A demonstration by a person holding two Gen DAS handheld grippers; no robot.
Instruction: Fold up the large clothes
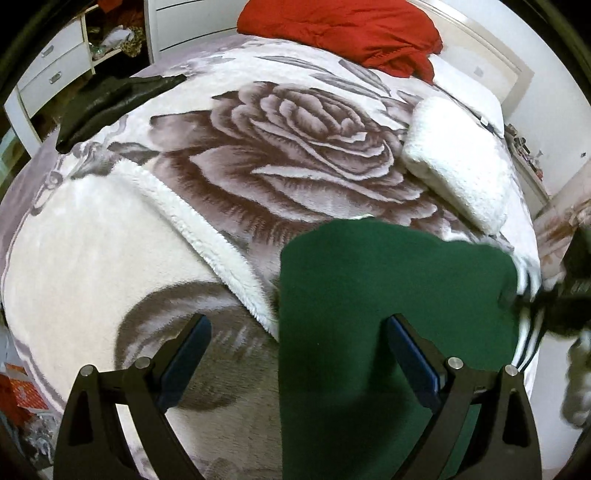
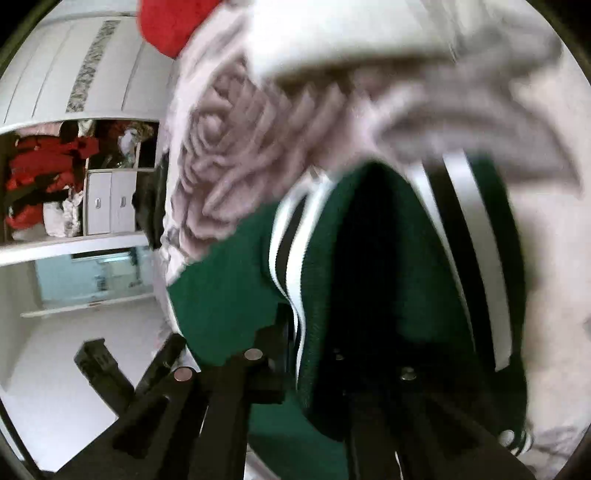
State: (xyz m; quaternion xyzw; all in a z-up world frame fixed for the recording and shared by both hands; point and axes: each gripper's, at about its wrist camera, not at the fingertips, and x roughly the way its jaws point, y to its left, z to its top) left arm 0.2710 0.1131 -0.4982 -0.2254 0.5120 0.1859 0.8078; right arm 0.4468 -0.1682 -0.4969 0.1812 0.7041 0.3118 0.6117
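Note:
A dark green garment [image 1: 369,295] with a white and black striped hem [image 1: 526,332] lies on the rose-print blanket [image 1: 295,147] of a bed. My left gripper [image 1: 299,350] hovers over the garment's left edge, open and empty. My right gripper [image 2: 306,354] is shut on the striped hem [image 2: 291,258] of the green garment [image 2: 229,302]; the cloth drapes over its right finger and hides it. The right wrist view is blurred. The right gripper shows as a dark blur at the garment's right edge in the left wrist view [image 1: 546,302].
A red quilt [image 1: 343,33] lies at the head of the bed. A folded white fleece [image 1: 458,162] lies at the right, a black garment [image 1: 107,103] at the far left edge. White drawers [image 1: 55,70] and an open wardrobe [image 2: 74,177] stand beyond the bed.

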